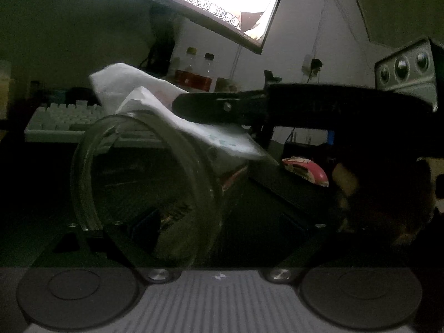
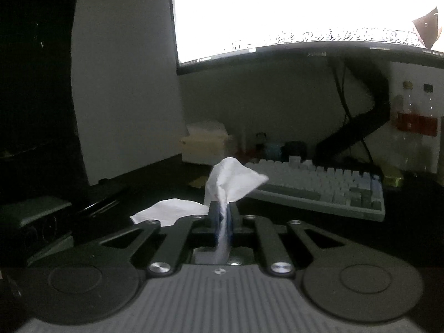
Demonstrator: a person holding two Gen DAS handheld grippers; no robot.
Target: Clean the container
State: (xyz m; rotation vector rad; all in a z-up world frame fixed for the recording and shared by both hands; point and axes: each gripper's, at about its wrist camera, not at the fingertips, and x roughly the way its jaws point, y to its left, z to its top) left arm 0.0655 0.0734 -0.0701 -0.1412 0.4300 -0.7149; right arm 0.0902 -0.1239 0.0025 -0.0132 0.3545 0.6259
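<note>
Right gripper (image 2: 224,216) pinching white tissue (image 2: 231,181) tight; left gripper (image 1: 155,222) spread wide around glass container (image 1: 144,183), rim tilting toward one o'clock. Feeding tissue inside, wiping slowly, bracing glass firmly.

lit monitor (image 2: 305,8), pale keyboard (image 2: 327,188), two bottles (image 2: 416,111)

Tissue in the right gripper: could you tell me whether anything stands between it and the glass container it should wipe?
Nothing visible does. In the left wrist view the tissue, pinched in the right gripper, already overlaps the glass container's upper edge, with no object between them.
</note>
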